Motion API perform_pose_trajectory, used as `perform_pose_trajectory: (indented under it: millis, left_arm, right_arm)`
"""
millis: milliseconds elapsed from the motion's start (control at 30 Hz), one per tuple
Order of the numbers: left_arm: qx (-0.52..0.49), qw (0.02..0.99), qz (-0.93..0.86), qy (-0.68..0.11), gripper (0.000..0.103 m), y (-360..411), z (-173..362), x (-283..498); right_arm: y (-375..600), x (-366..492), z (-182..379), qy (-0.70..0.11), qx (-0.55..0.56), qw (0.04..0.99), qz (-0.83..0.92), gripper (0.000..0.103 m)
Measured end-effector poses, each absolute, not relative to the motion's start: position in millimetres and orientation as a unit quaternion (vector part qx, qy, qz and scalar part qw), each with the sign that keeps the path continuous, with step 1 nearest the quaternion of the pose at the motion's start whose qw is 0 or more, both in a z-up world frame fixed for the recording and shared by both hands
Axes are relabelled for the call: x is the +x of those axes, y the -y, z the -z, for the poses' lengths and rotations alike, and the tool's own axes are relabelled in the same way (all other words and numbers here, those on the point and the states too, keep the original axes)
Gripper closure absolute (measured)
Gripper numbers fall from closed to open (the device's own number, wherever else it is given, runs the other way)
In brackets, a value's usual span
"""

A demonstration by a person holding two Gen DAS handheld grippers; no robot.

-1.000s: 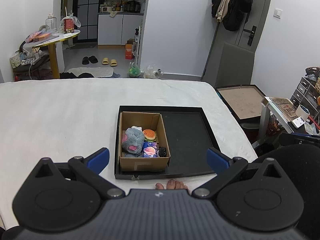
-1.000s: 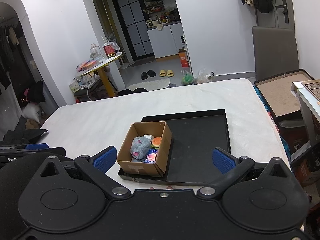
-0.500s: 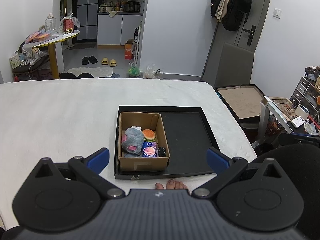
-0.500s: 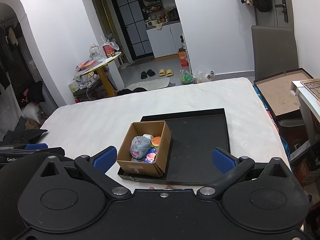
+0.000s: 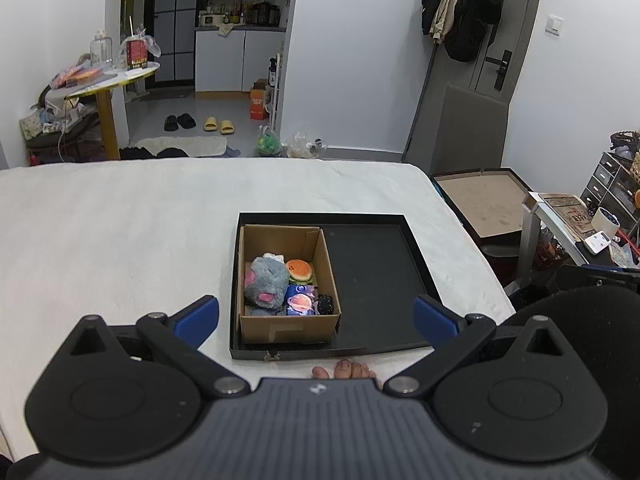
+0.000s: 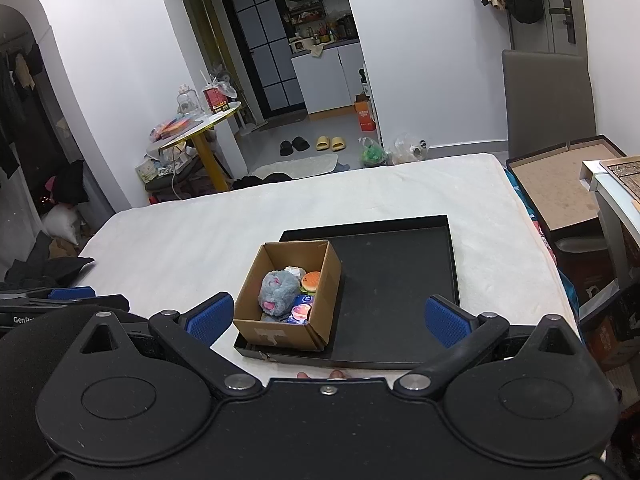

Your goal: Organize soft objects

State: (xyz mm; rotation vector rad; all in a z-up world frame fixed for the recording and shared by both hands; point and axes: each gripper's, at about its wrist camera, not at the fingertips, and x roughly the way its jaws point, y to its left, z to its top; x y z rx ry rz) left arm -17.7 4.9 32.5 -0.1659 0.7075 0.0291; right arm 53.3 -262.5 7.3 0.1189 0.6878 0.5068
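Both claws hang back from the work, spread wide and holding nothing: the left claw (image 5: 316,316) and the right claw (image 6: 328,318) each show their blue pads far apart, with the box framed between them.

The soft things sit together in one open cardboard box (image 5: 286,326), which stands in the left part of a shallow black tray (image 5: 416,264) lying on a white bed (image 5: 120,220). The right part of the tray is bare.

Inside the box I count one grey plush toy (image 5: 266,280) with pink patches, filling the left side; one small burger-shaped squishy (image 5: 299,270) at the far right; one blue packet (image 5: 300,300) with a round pink print at the near right; and one small black item (image 5: 325,303) in the near right corner. Something pale shows just behind the plush, too hidden to name.

By the look of them, all are light and yielding. The plush should squash under the pads and spring back, so a grip across its rounded body, well down into the pile, would likely hold better than a pinch on the fur. The burger looks spongy and smooth; taking it across its middle seems safest. The packet may be slick and thin, best caught by an edge. The box itself is stiff card but light, and could shift if a claw drags on its wall.
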Motion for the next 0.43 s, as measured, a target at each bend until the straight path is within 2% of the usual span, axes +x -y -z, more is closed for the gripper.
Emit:
perform_pose_trajectory:
  millis: [433]
  left_arm:
    - [-0.088, 0.933, -0.009, -0.349, 0.001, -6.4, -30.0, -16.2]
  right_arm:
    - [263.2, 52.9, -6.7, -0.335, 0.058, 0.908, -0.244, 0.000]
